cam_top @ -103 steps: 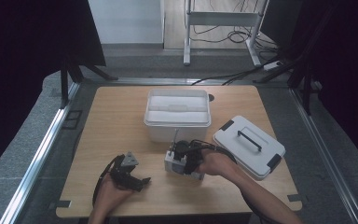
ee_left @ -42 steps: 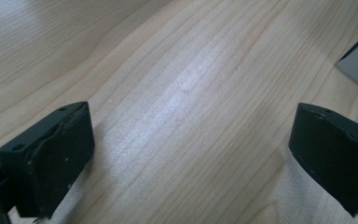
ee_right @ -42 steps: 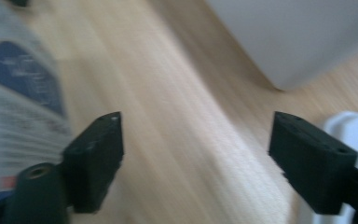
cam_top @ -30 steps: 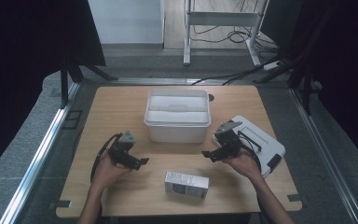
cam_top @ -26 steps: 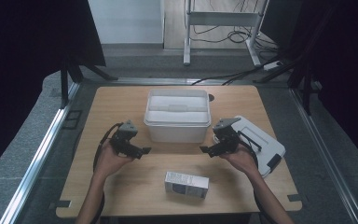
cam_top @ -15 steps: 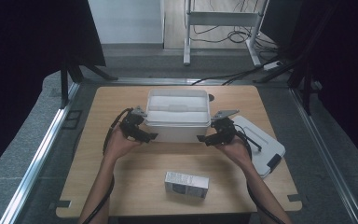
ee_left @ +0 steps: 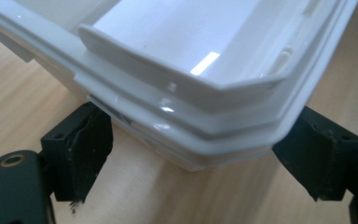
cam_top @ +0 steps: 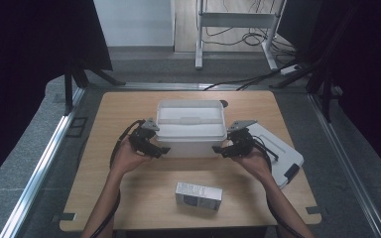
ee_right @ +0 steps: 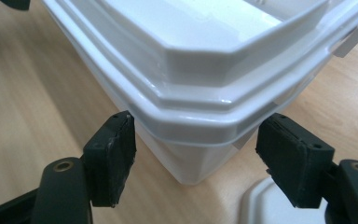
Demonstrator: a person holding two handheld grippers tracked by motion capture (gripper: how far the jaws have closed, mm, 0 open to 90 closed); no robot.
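A white open-topped plastic bin (cam_top: 190,124) stands in the middle of the wooden table (cam_top: 109,119). My left gripper (cam_top: 161,149) is at the bin's near left corner. In the left gripper view the gripper (ee_left: 200,163) is open, and the bin's corner (ee_left: 223,140) sits between its black pads (ee_left: 81,154). My right gripper (cam_top: 219,148) is at the near right corner. It (ee_right: 196,158) is open too, its pads (ee_right: 112,158) standing on either side of the bin's rim (ee_right: 205,116). Neither gripper clamps the bin.
The bin's white lid (cam_top: 284,154) with a dark handle lies flat to the right, just behind my right hand. A small grey-white box (cam_top: 198,195) lies on its side near the front edge. Metal rails run along both sides of the table.
The right gripper has let go of the small box, which now lies nearer the front edge. Both grippers have moved forward from the front of the table to the bin's near corners.
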